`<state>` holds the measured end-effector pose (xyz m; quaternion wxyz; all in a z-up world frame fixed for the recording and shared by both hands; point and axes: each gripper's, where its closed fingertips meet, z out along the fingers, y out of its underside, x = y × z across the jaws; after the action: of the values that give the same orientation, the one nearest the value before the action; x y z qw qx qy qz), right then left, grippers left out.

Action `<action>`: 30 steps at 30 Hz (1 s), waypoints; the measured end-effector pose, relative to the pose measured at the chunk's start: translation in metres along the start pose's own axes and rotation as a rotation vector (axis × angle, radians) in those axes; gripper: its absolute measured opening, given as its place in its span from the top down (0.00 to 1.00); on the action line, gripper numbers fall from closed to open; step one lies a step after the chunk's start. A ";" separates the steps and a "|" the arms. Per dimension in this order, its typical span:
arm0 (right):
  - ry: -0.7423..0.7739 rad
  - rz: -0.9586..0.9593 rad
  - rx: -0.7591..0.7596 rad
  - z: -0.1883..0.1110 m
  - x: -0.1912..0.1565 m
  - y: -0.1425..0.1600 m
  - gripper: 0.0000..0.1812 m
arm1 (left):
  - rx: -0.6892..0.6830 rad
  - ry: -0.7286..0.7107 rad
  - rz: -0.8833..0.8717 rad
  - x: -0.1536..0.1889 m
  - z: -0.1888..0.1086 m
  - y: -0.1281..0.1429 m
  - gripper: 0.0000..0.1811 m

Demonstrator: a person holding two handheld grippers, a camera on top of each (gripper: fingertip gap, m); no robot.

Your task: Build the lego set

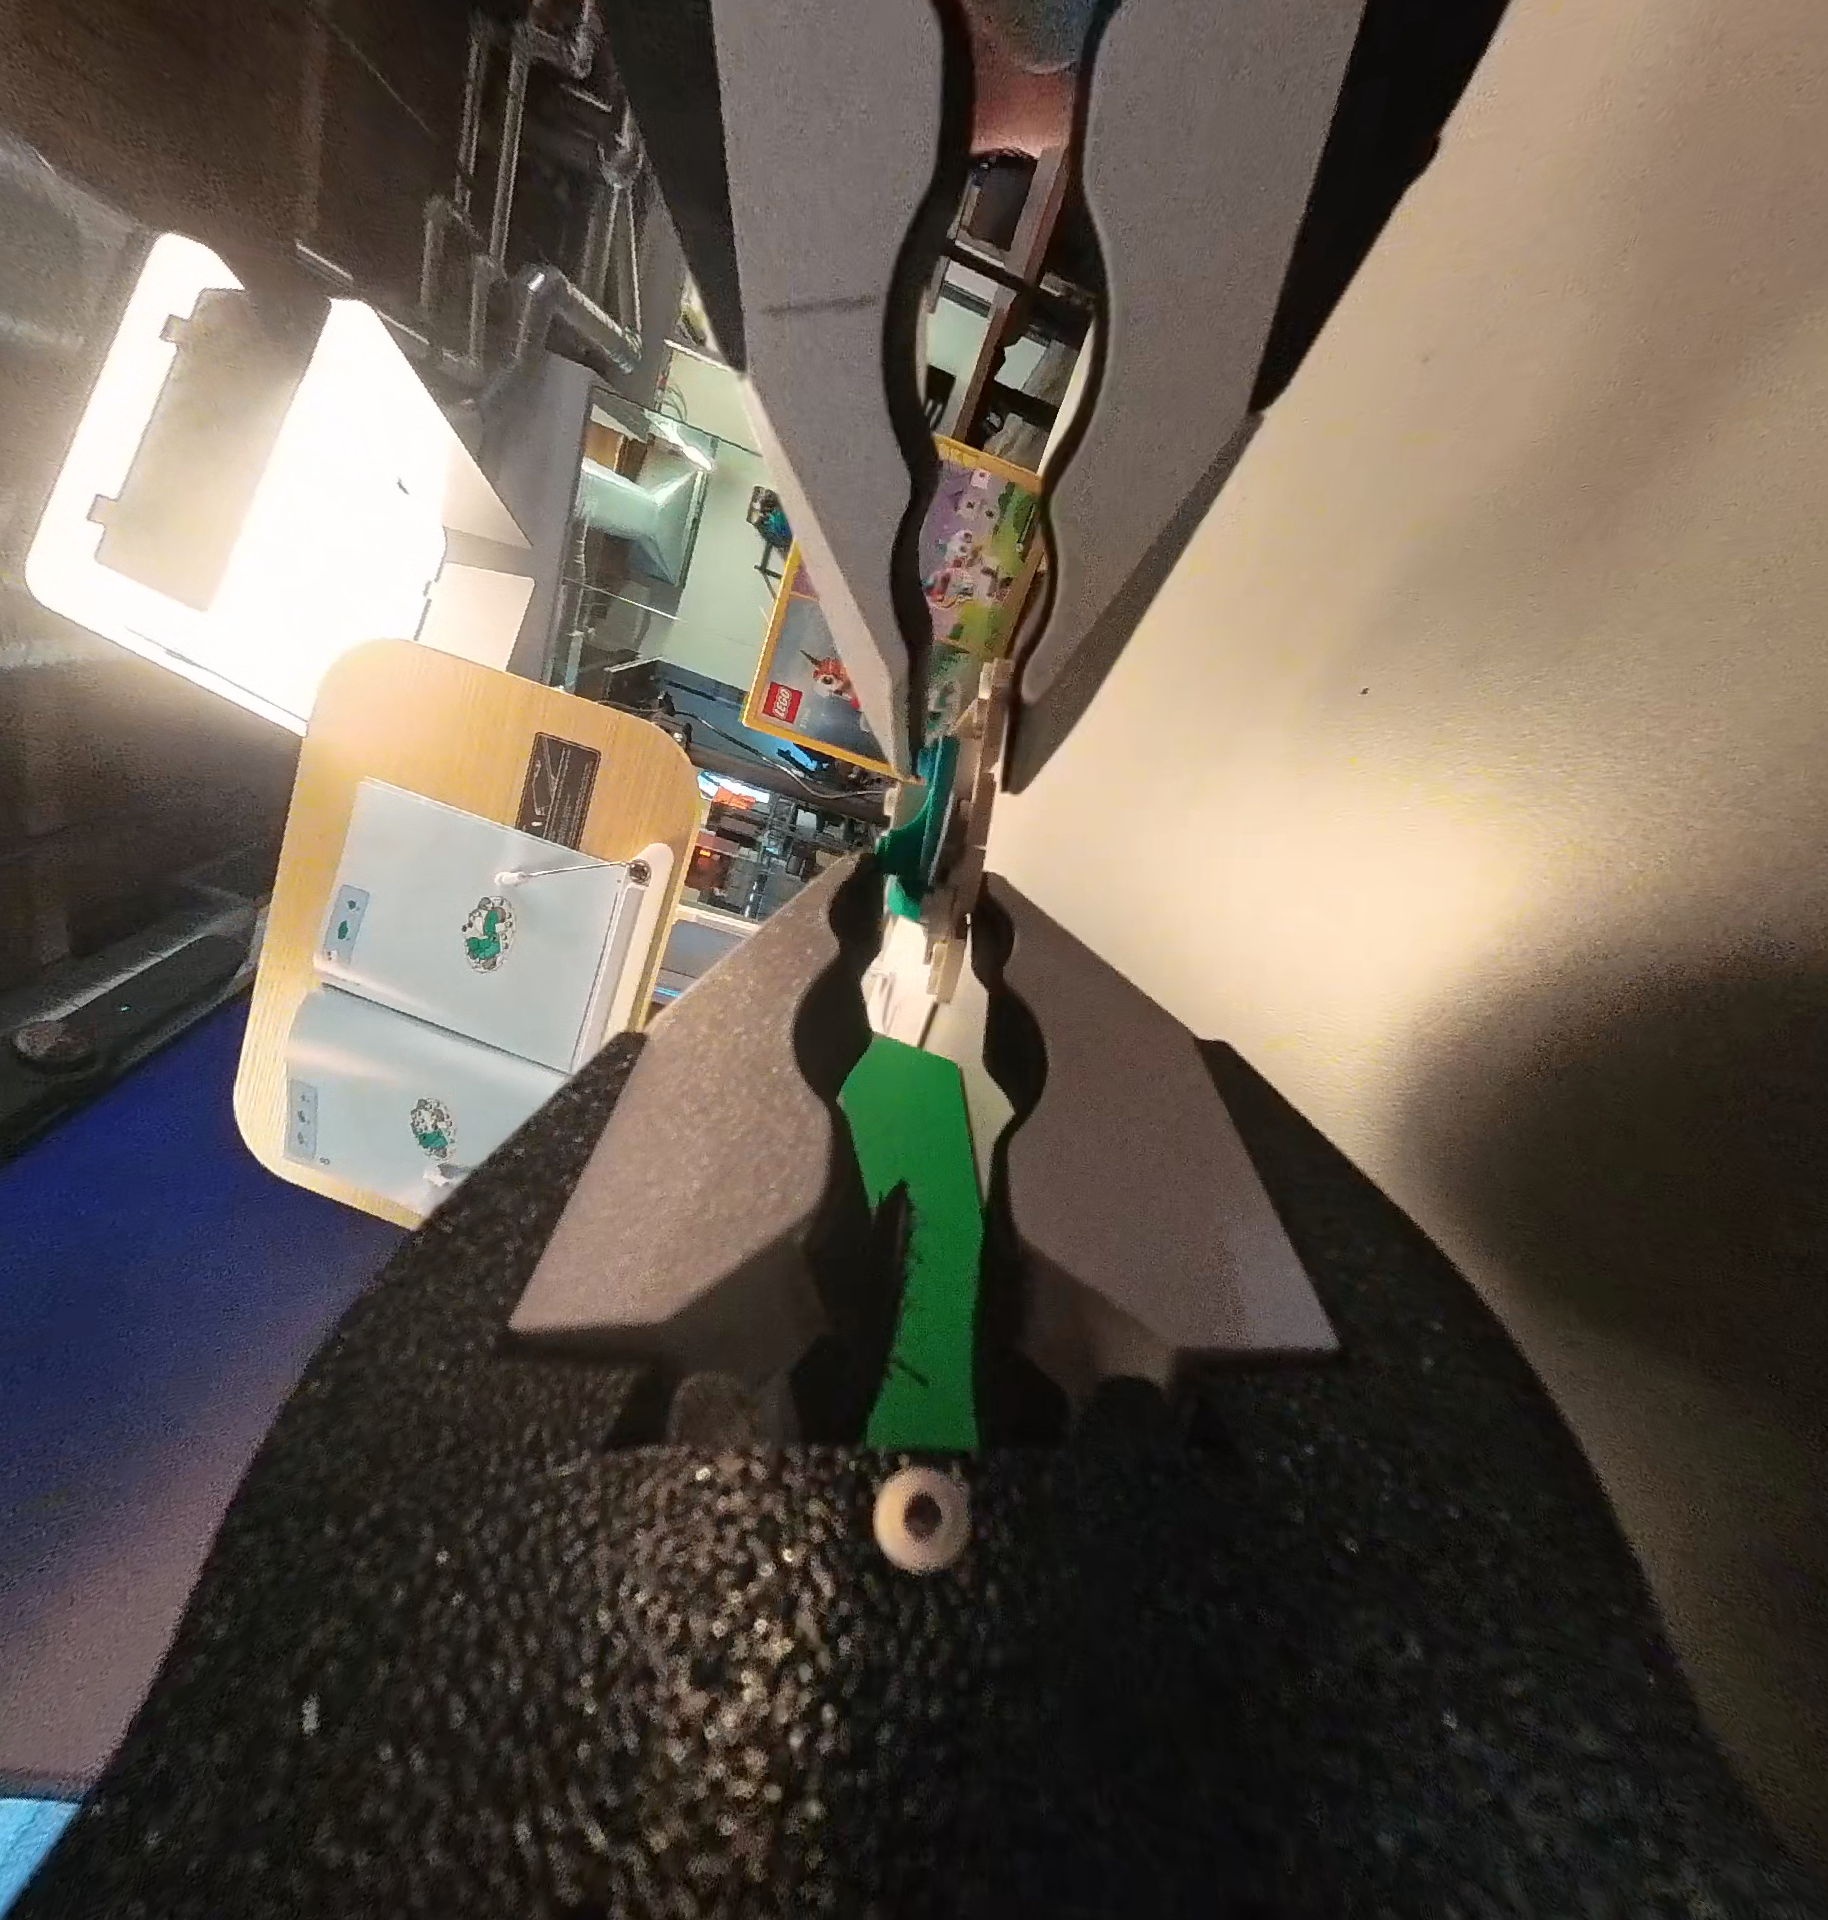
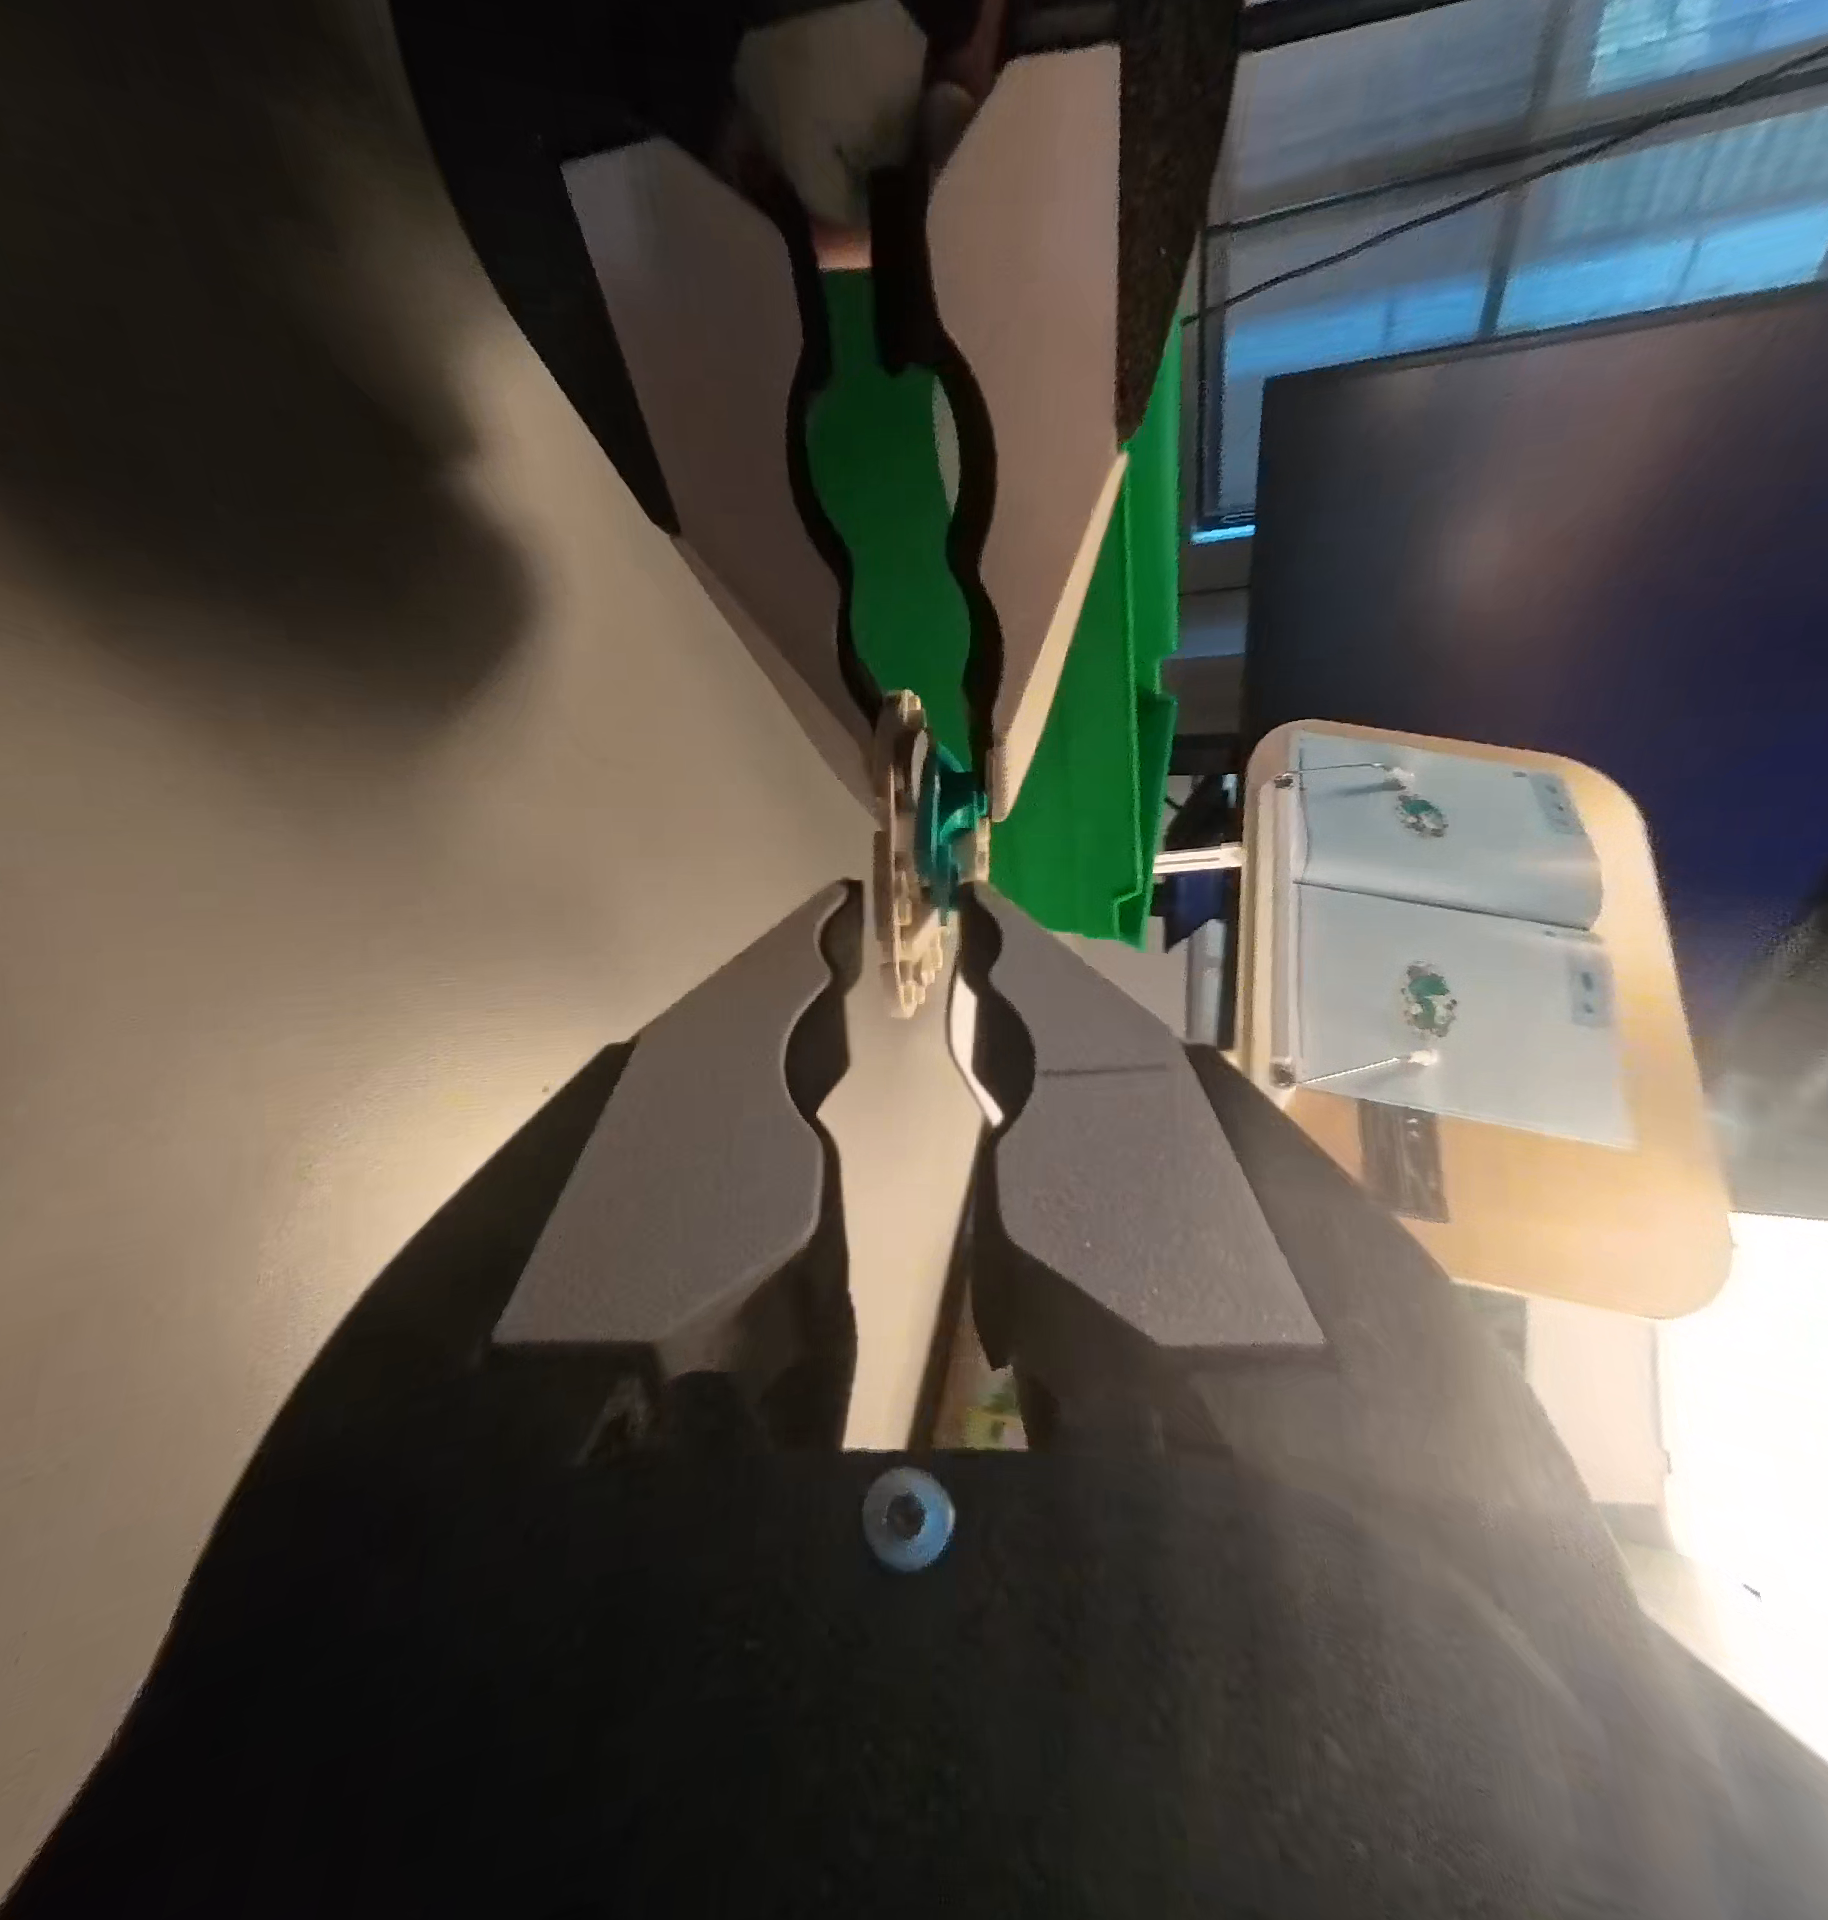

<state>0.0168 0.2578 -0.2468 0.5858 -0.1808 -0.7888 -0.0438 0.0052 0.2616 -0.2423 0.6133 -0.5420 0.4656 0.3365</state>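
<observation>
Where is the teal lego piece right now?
The teal lego piece sits on the white round lego plate, pinched between both grippers' tips, centre of both wrist views, above the table.

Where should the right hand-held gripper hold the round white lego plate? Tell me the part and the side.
Pinch the white round plate across its flat faces near the rim, coming from the edge opposite the left hand-held gripper. It is thin and edge-on to the right hand-held gripper, and the teal piece on one face looks too uneven to clamp.

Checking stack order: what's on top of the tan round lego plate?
Teal pieces sit on the tan round plate, both tools closed around the assembly. The fingers cover the edges, so further parts can't be seen.
</observation>
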 end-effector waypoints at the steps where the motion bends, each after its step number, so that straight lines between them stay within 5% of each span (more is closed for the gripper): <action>1: 0.009 -0.021 -0.002 0.000 0.001 0.000 0.92 | -0.003 0.005 -0.008 0.000 0.000 0.000 0.92; 13: -0.020 -0.189 -0.083 0.002 -0.009 0.001 0.95 | -0.023 0.078 -0.015 0.011 -0.001 0.004 0.92; 18: -0.014 0.021 -0.037 0.004 -0.009 0.003 0.95 | -0.023 0.061 -0.031 0.007 0.001 0.006 0.92; 22: 0.005 0.215 -0.056 0.002 -0.007 0.017 0.67 | 0.010 0.039 -0.034 0.002 -0.001 0.002 0.92; 30: 0.185 0.129 -0.025 -0.006 -0.001 0.009 0.93 | 0.091 0.038 -0.028 0.002 -0.007 -0.010 0.92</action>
<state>0.0257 0.2642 -0.2469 0.6553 -0.2336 -0.7176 -0.0323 0.0143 0.2526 -0.2408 0.6331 -0.5262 0.4846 0.2959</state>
